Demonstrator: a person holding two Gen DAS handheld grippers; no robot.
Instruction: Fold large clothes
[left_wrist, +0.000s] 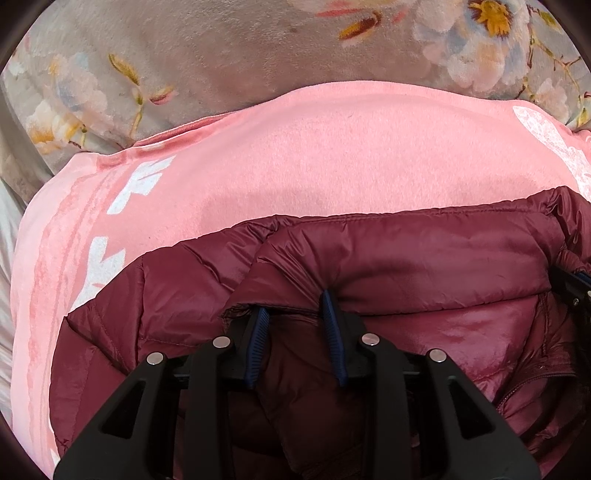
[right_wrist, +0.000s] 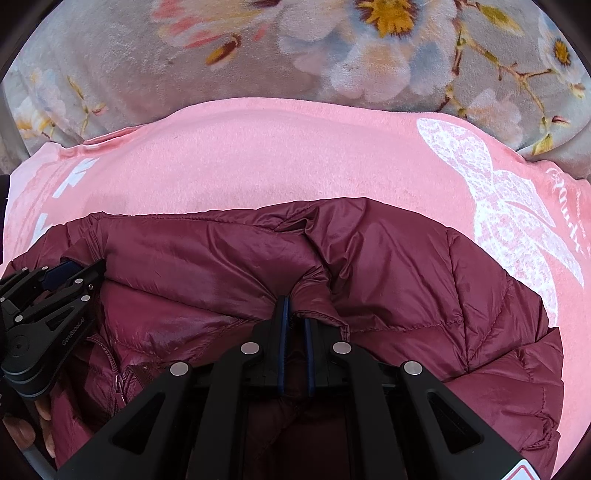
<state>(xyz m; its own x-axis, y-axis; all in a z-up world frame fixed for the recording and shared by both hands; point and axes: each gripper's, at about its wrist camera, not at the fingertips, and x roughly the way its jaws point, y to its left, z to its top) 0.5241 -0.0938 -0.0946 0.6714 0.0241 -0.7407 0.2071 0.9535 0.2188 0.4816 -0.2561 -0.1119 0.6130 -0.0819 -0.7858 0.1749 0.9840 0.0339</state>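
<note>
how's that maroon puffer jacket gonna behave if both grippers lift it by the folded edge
Probably floppy: the maroon puffer jacket creases and bunches where the right gripper and left gripper pinch it, so the rest would likely sag. Its shiny shell looks slippery, so it may slide on the pink blanket. The quilted padding suggests it is light for its bulk.

A home, most likely a bedroom — the work surface is soft bedding rather than a table. A plush grey floral blanket (right_wrist: 147, 85) printed with large white blossoms lies underneath, and a pink towel (left_wrist: 332, 155) with white lettering and a butterfly motif is spread over it.
</note>
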